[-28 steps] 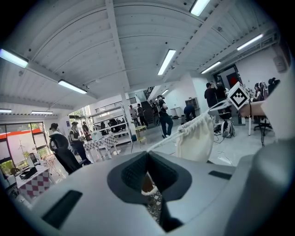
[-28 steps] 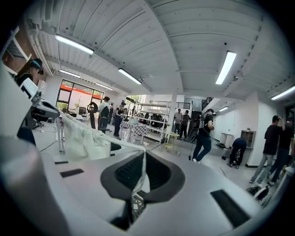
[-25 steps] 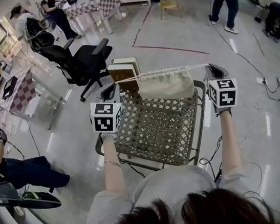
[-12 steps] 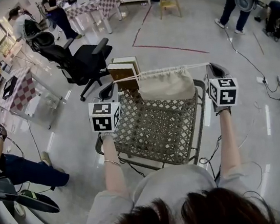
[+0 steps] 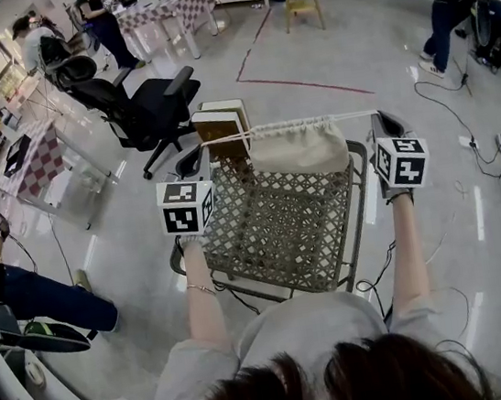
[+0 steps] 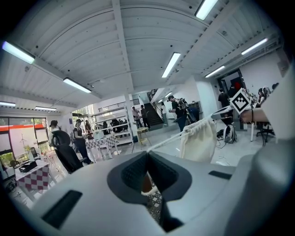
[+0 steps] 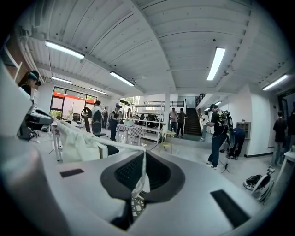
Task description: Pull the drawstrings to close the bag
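A cream cloth bag hangs over the far edge of a metal lattice table. Its mouth is gathered along a white drawstring stretched taut to both sides. My left gripper is shut on the drawstring's left end, with the cord running from its jaws to the bag. My right gripper is shut on the right end. In the right gripper view the cord leads from its closed jaws to the bag.
A tan box stands just behind the table's far left corner. A black office chair is further back on the left. Cables run over the floor at the right, and people stand around the room's edges.
The two grippers have edged slightly further apart, and the bag's mouth looks a little tighter. People in the background have walked on.
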A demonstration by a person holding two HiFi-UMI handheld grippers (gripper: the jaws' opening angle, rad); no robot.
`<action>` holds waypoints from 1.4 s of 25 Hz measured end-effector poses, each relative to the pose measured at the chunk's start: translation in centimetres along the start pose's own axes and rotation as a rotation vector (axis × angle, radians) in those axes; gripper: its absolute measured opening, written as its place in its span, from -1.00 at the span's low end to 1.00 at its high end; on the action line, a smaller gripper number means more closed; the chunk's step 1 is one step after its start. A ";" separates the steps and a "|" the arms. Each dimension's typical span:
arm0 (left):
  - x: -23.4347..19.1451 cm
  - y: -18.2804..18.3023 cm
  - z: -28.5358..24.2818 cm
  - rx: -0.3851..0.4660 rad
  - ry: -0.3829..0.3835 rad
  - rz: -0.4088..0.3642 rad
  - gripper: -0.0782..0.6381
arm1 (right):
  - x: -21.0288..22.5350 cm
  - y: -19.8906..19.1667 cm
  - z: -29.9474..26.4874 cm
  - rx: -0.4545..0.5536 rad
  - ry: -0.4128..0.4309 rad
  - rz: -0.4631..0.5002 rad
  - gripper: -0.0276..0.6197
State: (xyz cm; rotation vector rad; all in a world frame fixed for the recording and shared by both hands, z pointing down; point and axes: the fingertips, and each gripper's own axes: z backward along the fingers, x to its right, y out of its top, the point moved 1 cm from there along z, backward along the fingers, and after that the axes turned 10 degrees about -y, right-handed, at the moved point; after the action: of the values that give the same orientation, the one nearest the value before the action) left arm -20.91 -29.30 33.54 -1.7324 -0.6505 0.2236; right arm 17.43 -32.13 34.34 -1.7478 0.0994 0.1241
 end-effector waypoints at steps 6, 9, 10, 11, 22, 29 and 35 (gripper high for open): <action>0.0 -0.1 0.0 0.003 0.002 0.004 -0.71 | 0.4 -0.1 0.0 -0.001 -0.009 -0.021 -0.84; -0.1 -0.1 0.0 0.004 0.003 0.007 -0.71 | 0.6 -0.1 -0.1 -0.001 -0.013 -0.028 -0.84; -0.1 -0.1 0.1 0.004 0.003 0.009 -0.71 | 0.6 -0.1 -0.1 -0.001 -0.014 -0.031 -0.84; -0.1 -0.1 0.1 0.004 0.004 0.010 -0.71 | 0.6 -0.1 -0.1 -0.002 -0.015 -0.034 -0.84; 0.1 -0.4 0.2 0.000 0.007 0.014 -0.71 | 1.1 -0.8 0.0 -0.012 -0.019 -0.058 -0.84; 0.0 -0.4 0.3 0.005 0.016 0.021 -0.71 | 1.4 -0.9 -0.1 -0.013 -0.029 -0.074 -0.84; 0.3 -0.3 0.4 0.015 0.017 0.023 -0.71 | 1.9 -1.1 0.0 -0.012 -0.036 -0.084 -0.84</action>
State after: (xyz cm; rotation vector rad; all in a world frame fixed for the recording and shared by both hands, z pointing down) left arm -20.94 -28.78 33.82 -1.7266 -0.6147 0.2288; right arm 19.47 -31.94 35.14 -1.7579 -0.0011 0.0954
